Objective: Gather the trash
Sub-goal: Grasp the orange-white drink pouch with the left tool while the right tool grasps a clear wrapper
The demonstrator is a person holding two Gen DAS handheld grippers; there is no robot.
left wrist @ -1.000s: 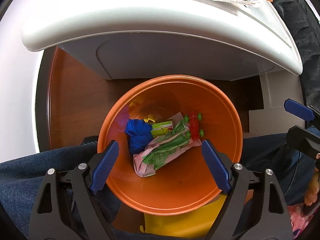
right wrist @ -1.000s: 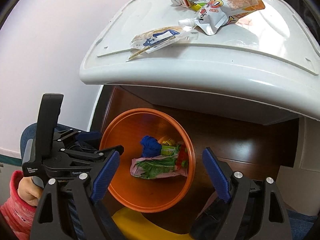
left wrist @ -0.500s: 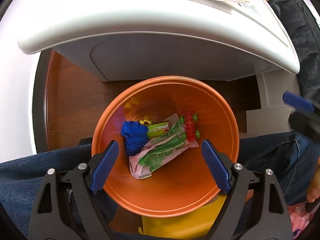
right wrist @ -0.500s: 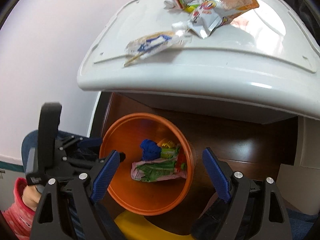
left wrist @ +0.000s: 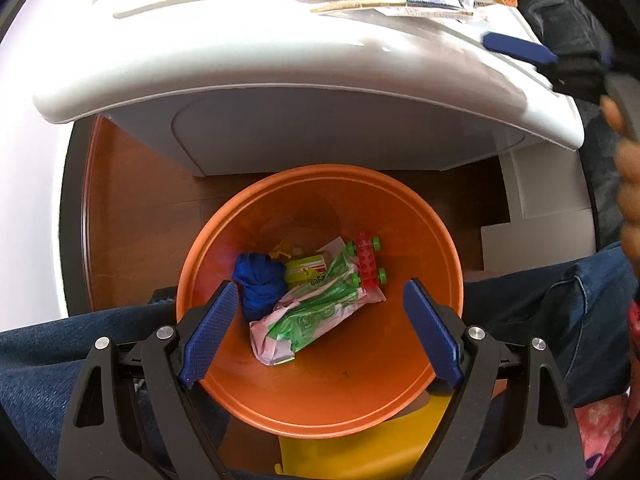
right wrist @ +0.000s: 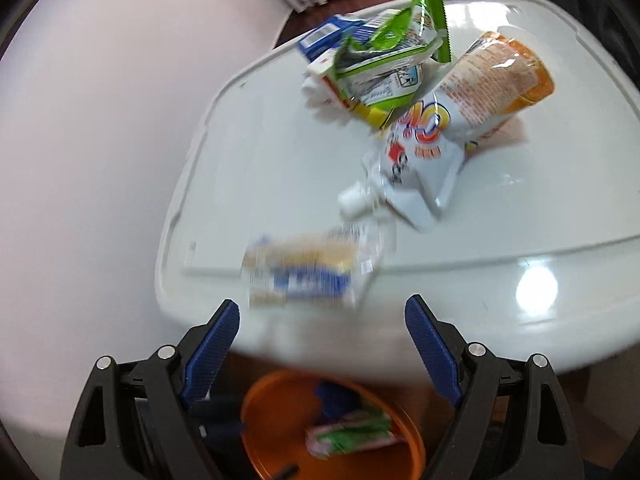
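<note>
trash: loose wrappers on the white table top (right wrist: 248, 184), well above the orange bin (left wrist: 320, 400) on the floor below. nearest piece: blurred blue-and-tan wrapper (right wrist: 304, 276) at the table's near edge, just ahead of the right gripper (right wrist: 322, 334). further back: white spouted pouch (right wrist: 420, 160) with an orange end, then a green-and-white packet (right wrist: 384, 64) lying over a blue carton (right wrist: 320, 40).

right gripper: jaws spread wide, nothing between the pads, raised level with the table edge and aimed at the nearest wrapper. left gripper (left wrist: 318, 332): likewise spread and empty, hanging over the bin mouth. bin contents: pink-and-green wrapper (left wrist: 312, 316), crumpled blue item (left wrist: 258, 282), red toy block with green wheels (left wrist: 366, 260), small green-and-yellow carton (left wrist: 306, 270).

handling, as judged: thin film, very light, soft, glossy and likely slippery; collapses flat under pinch, no breakage risk. prone to sliding off the smooth top if pushed rather than pinched. recommended hold: overhanging near edge of the blue-and-tan wrapper, one pad above and one below, closing fully. for the pouch: stiff spout or sealed seam, not the slack middle. motion blur prevents reading exact overhang.
</note>
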